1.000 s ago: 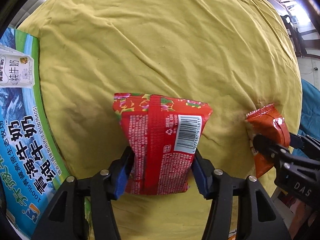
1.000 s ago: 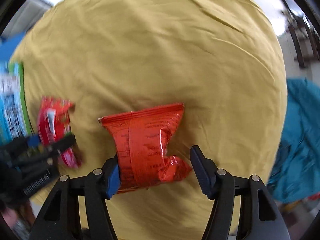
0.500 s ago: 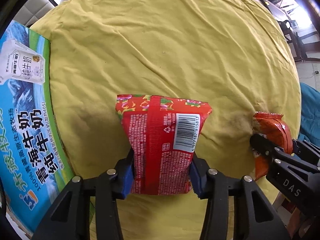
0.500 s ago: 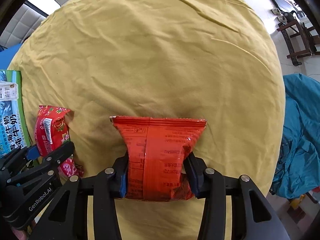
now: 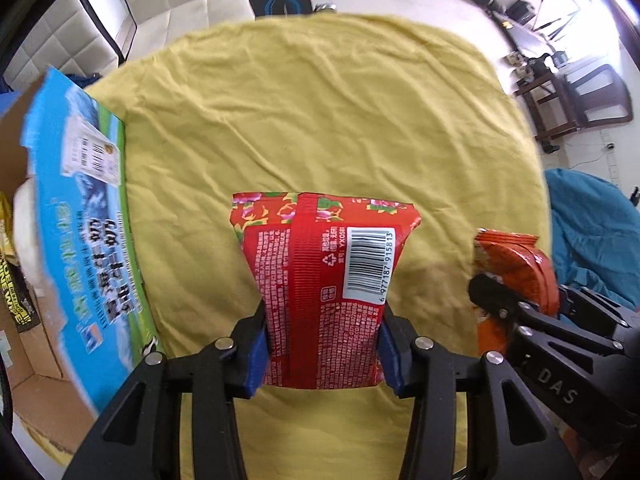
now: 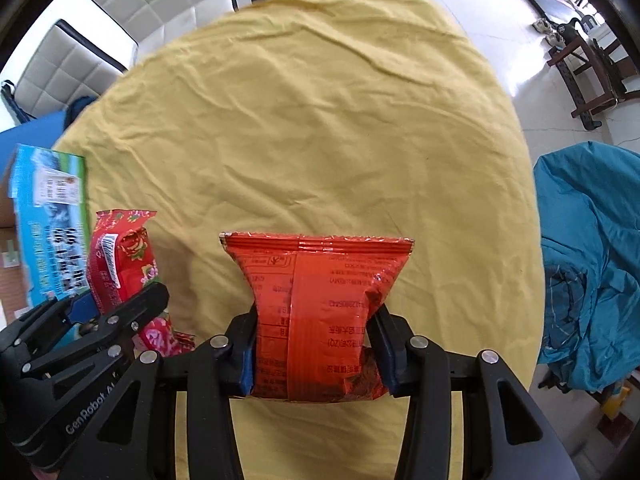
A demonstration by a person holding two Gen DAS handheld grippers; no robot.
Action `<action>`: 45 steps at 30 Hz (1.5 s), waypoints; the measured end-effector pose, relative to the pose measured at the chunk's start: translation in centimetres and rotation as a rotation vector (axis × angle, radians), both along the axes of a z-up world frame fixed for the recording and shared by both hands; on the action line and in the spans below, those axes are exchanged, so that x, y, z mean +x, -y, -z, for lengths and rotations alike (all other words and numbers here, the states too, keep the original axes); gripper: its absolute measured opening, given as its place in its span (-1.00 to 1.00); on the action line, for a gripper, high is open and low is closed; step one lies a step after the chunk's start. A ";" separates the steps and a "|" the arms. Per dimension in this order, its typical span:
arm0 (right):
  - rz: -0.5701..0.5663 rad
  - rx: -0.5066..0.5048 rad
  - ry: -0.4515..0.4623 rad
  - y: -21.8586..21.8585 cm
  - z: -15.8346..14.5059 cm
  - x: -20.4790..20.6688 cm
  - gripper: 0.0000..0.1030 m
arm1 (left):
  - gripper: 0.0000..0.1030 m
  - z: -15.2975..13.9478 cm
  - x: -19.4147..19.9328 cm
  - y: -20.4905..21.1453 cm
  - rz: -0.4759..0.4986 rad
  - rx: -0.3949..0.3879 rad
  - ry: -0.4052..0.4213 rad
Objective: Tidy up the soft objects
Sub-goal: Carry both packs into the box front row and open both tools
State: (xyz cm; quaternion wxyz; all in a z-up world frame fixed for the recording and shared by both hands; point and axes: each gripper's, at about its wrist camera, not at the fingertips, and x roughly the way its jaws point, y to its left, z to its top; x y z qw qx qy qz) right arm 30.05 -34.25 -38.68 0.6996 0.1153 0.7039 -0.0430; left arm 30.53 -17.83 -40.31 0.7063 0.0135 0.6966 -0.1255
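Note:
My left gripper (image 5: 322,354) is shut on a red flowered snack bag (image 5: 324,280) with a barcode and holds it above the yellow cloth (image 5: 320,120). My right gripper (image 6: 316,354) is shut on an orange-red snack bag (image 6: 316,308) and holds it above the same cloth. In the left wrist view the orange-red bag (image 5: 516,268) shows at the right in the other gripper. In the right wrist view the flowered bag (image 6: 120,268) shows at the left in the other gripper.
An open cardboard box with a blue and green printed flap (image 5: 76,232) stands at the table's left edge; it also shows in the right wrist view (image 6: 44,220). A teal cloth heap (image 6: 588,260) lies beyond the right edge. White chairs (image 6: 120,12) stand behind.
Both grippers closed on their bags and lifted them off the cloth. The view has pulled back, so the room and the box now show.

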 end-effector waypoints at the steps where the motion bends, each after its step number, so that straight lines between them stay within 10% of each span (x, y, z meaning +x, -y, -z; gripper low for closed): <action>1: -0.001 0.002 0.016 0.0 -1.0 -0.3 -0.07 | -0.17 -1.1 -0.5 -0.1 0.004 -0.010 0.020; 25: -0.097 -0.002 0.325 -12.0 -16.9 -6.1 -0.07 | -0.18 -17.4 -6.2 -14.5 -0.104 -0.018 0.377; 45: -0.314 0.069 0.339 -29.5 -17.3 -4.3 -0.07 | -0.18 -16.6 -6.5 -29.4 -0.263 0.042 0.368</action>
